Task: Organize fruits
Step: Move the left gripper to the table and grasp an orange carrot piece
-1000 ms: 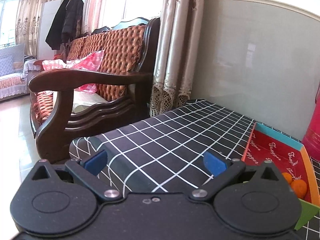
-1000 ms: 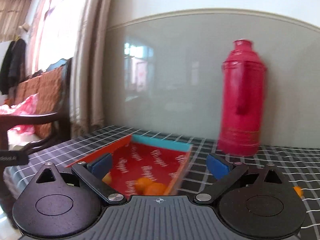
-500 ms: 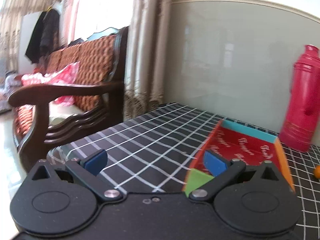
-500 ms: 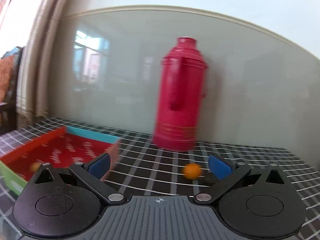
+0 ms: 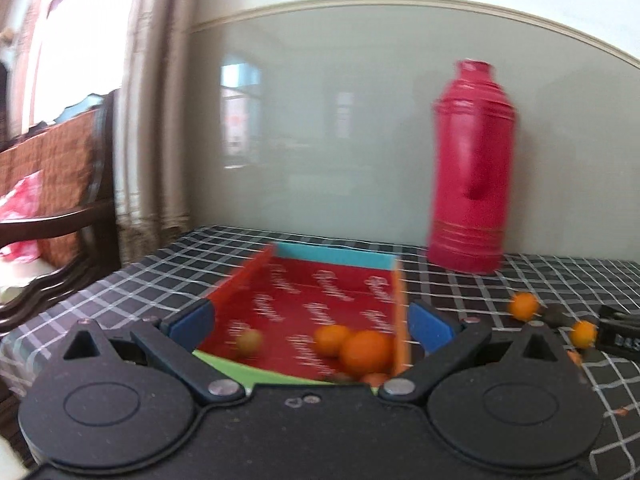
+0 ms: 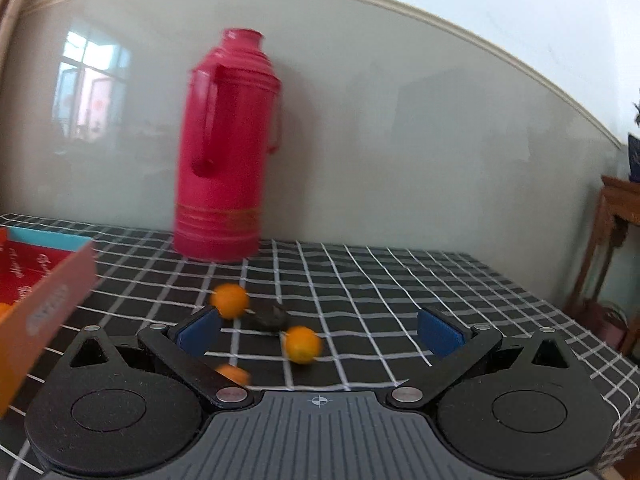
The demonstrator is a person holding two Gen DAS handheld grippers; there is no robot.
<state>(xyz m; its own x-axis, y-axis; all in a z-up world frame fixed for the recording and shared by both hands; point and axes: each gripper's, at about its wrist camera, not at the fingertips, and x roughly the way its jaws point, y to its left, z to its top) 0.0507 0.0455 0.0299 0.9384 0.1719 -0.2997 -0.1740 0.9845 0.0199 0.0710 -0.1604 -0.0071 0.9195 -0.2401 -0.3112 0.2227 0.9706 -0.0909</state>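
A shallow red box (image 5: 320, 292) with a blue far wall and orange right wall lies on the checked tablecloth. Inside it sit several small oranges (image 5: 366, 350) and one pale fruit (image 5: 249, 341). My left gripper (image 5: 308, 322) is open, its fingers on either side of the box's near end, holding nothing. Loose oranges (image 6: 230, 300) (image 6: 302, 344) (image 6: 234, 374) lie on the cloth right of the box (image 6: 44, 292). My right gripper (image 6: 318, 336) hangs open just before them, empty. Two loose oranges (image 5: 524, 306) (image 5: 582, 332) also show in the left wrist view.
A tall red thermos (image 6: 226, 152) (image 5: 470, 168) stands against the glossy wall behind the fruit. A small dark object (image 6: 272, 316) lies among the loose oranges. A wooden sofa (image 5: 52, 184) and curtain are left of the table; a wooden stand (image 6: 612, 232) is at right.
Both views have swung right. The left gripper now faces the red box instead of the sofa; the right gripper left the box and faces the loose oranges. Both stayed open.
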